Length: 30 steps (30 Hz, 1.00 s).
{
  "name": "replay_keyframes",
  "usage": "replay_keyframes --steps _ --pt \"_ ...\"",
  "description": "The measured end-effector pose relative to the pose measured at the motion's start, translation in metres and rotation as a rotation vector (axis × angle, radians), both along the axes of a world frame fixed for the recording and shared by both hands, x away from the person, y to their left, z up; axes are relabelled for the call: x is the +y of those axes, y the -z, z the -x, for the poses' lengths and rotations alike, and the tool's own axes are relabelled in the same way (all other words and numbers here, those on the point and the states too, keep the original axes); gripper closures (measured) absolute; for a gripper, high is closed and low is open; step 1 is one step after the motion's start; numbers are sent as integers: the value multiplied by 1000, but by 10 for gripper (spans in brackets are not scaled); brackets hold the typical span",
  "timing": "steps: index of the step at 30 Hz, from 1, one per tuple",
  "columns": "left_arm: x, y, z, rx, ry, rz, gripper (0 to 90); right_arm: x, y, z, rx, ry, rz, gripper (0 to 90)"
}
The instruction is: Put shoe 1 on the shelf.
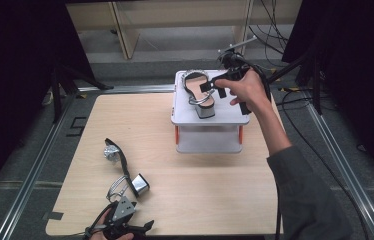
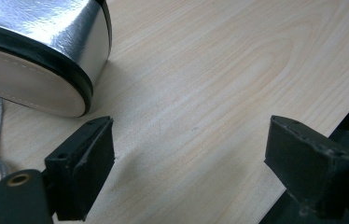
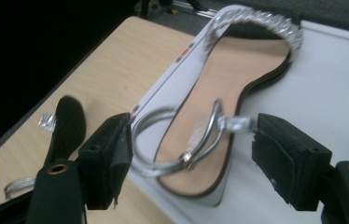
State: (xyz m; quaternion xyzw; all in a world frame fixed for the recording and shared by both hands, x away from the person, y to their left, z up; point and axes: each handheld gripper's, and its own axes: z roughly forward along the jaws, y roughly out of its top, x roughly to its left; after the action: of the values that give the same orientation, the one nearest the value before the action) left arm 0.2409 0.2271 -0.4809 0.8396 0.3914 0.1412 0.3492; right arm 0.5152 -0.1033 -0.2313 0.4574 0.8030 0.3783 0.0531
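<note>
I count two silver block-heeled sandals with tan insoles: one upright on the stand (image 1: 199, 95), one lying on its side on the table near my left hand (image 1: 124, 172). There is one white two-tier plastic stand with orange corner posts (image 1: 232, 119) and one pale wooden tabletop (image 1: 200, 185) under it all. My own tools number two black two-jaw grippers, left (image 1: 120, 220) and right (image 1: 215, 86).

- Even overhead light brightens the table (image 1: 185, 185); its surroundings fall into darkness.
- Glare streaks the silver heel (image 2: 56, 28).
- The sandal (image 3: 228, 102) looks softly blurred.
</note>
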Motion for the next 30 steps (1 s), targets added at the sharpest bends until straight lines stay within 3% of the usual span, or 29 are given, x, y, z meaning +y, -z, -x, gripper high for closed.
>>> replay_keyframes --steps 2,5,7,9,10,13,15,18,20,22,25,28,29,30 --pt "0 0 0 0 -1 -3 151 1 3 14 -4 -50 1 295" --pt "0 0 0 1 -3 6 152 0 5 28 -66 -121 -14 302" --pt "0 0 0 3 -6 0 152 3 7 44 -46 -142 -13 302" --pt "0 0 0 7 -8 3 152 6 10 56 -65 -172 11 301" --pt "0 0 0 6 2 -2 152 7 12 59 -100 -200 37 300" --pt "1 -1 1 4 8 -17 152 15 19 75 -102 -246 30 300" --pt "1 0 0 14 1 0 152 23 27 86 -118 -286 33 300" --pt "0 0 0 -8 -13 -3 151 35 42 98 -99 -331 29 303" --pt "0 0 0 -8 -14 -1 152 41 52 103 -111 -357 42 311" --pt "0 1 1 -16 -23 3 151 50 67 109 -83 -363 37 315" --pt "2 0 0 -16 -10 -7 151 61 88 113 -98 -403 50 319" --pt "2 0 0 -17 -11 -6 152 72 107 118 -80 -419 36 326" --pt "2 0 0 -8 -1 -5 152 76 114 118 -92 -439 38 330" --pt "2 0 0 -8 -2 -4 152 80 119 120 -67 -439 36 331"
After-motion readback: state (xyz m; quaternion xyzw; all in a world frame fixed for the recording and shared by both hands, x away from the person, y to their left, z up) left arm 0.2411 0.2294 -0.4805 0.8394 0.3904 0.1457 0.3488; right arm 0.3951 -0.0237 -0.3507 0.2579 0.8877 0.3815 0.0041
